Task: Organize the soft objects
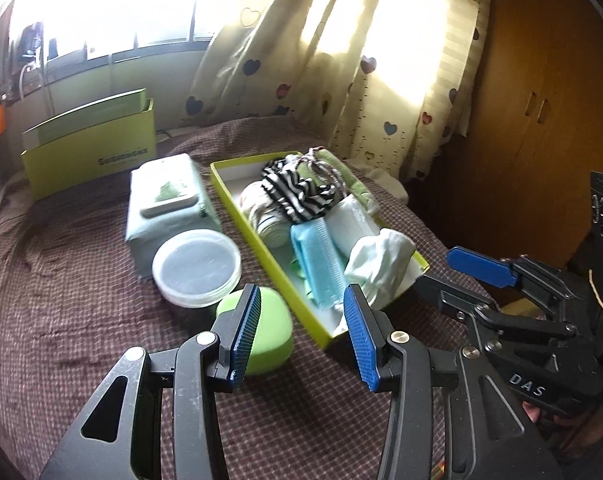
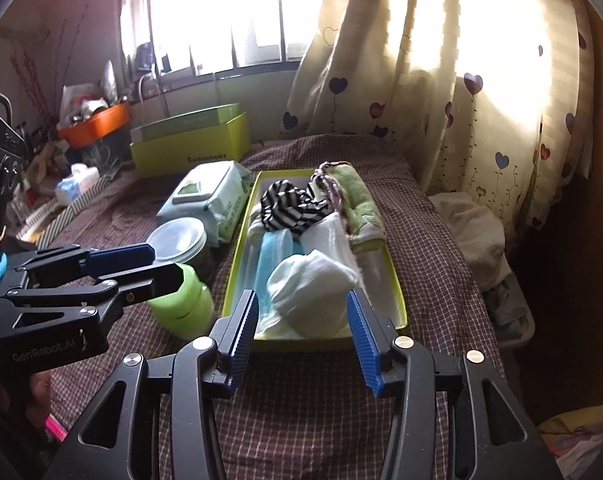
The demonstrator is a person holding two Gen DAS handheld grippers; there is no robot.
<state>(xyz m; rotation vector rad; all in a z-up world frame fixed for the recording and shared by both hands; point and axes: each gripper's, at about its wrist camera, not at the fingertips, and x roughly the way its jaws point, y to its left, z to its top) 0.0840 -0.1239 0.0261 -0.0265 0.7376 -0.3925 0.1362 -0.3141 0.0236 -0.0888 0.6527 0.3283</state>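
Fingers of the right gripper (image 2: 303, 340) are seen spread apart, nothing between them, held just short of the near end of the yellow-green box (image 2: 397, 292). Fingers of the left gripper (image 1: 301, 336) are likewise released and empty, above the box's near corner and a green container (image 1: 269, 320). Inside the box, a white sock bundle (image 2: 309, 284) is lying at the near end, with a blue cloth (image 2: 271, 256), striped fabric (image 2: 285, 208) and green towel (image 2: 353, 196) behind. The box is resting on the checked bed cover (image 2: 433, 232), beside a wipes pack (image 2: 213, 196) and a lidded tub (image 2: 177, 236).
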